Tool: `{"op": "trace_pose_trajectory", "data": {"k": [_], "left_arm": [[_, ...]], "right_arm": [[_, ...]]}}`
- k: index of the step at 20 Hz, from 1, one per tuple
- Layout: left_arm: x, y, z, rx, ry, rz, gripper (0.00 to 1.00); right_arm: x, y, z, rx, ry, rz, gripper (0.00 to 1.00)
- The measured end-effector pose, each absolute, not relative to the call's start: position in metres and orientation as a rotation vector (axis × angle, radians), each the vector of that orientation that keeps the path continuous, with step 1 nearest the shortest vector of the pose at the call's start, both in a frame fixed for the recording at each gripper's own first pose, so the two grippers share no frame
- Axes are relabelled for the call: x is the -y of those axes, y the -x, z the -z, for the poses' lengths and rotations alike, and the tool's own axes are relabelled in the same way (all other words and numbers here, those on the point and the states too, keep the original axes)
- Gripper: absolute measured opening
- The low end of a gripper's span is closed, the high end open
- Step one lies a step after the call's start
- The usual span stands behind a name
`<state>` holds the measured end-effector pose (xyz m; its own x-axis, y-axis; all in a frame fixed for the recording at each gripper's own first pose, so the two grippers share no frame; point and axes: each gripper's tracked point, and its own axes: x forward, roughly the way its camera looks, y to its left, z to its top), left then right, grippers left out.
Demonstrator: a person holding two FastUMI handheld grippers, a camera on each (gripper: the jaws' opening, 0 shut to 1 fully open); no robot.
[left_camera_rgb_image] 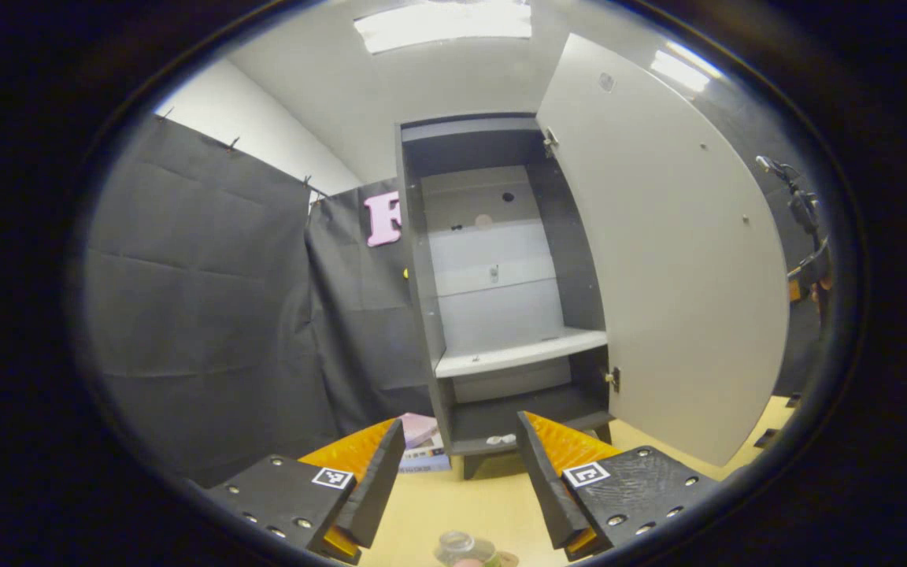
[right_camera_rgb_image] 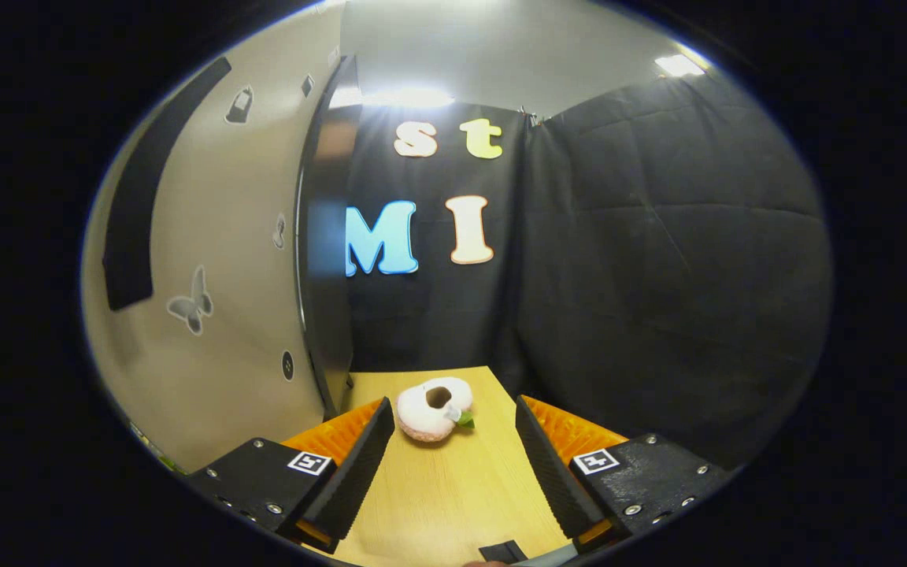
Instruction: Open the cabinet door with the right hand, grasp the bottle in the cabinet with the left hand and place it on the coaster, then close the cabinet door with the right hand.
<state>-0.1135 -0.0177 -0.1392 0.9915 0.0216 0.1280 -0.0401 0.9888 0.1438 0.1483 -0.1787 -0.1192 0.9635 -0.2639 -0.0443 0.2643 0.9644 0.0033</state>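
In the left gripper view the cabinet (left_camera_rgb_image: 422, 315) stands with its door (left_camera_rgb_image: 674, 260) swung wide to the right. Its white shelf (left_camera_rgb_image: 520, 352) is bare. My left gripper (left_camera_rgb_image: 460, 472) is open, a short way in front of the cabinet. The clear top of the bottle (left_camera_rgb_image: 460, 545) shows below its fingers at the bottom edge, standing on the table; a pale edge beside it may be the coaster (left_camera_rgb_image: 507, 559). In the right gripper view my right gripper (right_camera_rgb_image: 453, 465) is open and holds nothing. The door's outer face (right_camera_rgb_image: 217, 315), with its black handle (right_camera_rgb_image: 138, 213), is close on its left.
Books (left_camera_rgb_image: 423, 449) lie on the wooden table (left_camera_rgb_image: 469, 504) at the cabinet's left foot. A white plush ring (right_camera_rgb_image: 434, 409) lies on the table ahead of the right gripper. Black cloth walls close in the booth. Past the door's far edge a hand (left_camera_rgb_image: 816, 287) shows.
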Motion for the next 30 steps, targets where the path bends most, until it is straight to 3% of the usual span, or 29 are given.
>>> {"op": "trace_pose_trajectory", "data": {"k": [2,3,6,8,9,10,14,16,18,19,23,25,26,29,30], "left_arm": [[0.029,0.103,0.11,0.143,-0.135,0.003,0.85],[0.038,0.098,0.097,0.153,-0.081,0.032,0.81],[0.056,0.087,0.087,0.099,0.018,0.079,0.86],[0.06,0.083,0.093,0.04,0.027,0.097,0.81],[0.06,0.085,0.097,0.017,0.045,0.106,0.86],[0.06,0.085,0.099,0.005,0.054,0.11,0.81],[0.06,0.084,0.093,0.003,0.011,0.113,0.85],[0.061,0.085,0.089,0.022,-0.023,0.111,0.81],[0.059,0.084,0.084,0.045,-0.046,0.11,0.85],[0.059,0.083,0.082,0.051,-0.04,0.114,0.81],[0.055,0.081,0.086,0.027,-0.022,0.116,0.81],[0.055,0.081,0.086,0.019,-0.015,0.118,0.86],[0.056,0.08,0.087,0.011,0.002,0.125,0.81],[0.051,0.079,0.085,0.009,0.004,0.106,0.81],[0.05,0.08,0.085,0.009,0.005,0.102,0.86]], "right_arm": [[0.173,-0.138,0.092,0.007,0.01,0.25,0.96],[0.16,-0.137,0.083,0.026,-0.01,0.211,0.97],[0.14,-0.119,0.053,0.074,-0.038,0.14,0.96],[0.132,-0.105,0.027,0.129,-0.058,0.113,0.95],[0.127,-0.1,0.017,0.155,-0.076,0.099,0.95],[0.122,-0.095,0.008,0.172,-0.092,0.09,0.96],[0.099,-0.088,0.001,0.155,-0.095,0.052,0.96],[0.096,-0.085,-0.001,0.163,-0.084,0.062,0.89],[0.095,-0.09,0.007,0.139,-0.115,0.075,0.89],[0.094,-0.091,0.006,0.135,-0.135,0.077,0.92],[0.082,-0.091,0.005,0.111,-0.147,0.064,0.92],[0.067,-0.091,0.005,0.103,-0.145,0.034,0.92],[0.056,-0.093,0.004,0.094,-0.146,0.008,0.92],[0.019,-0.098,0.0,0.082,-0.114,-0.072,0.92],[0.005,-0.102,-0.001,0.082,-0.101,-0.099,0.91]]}}
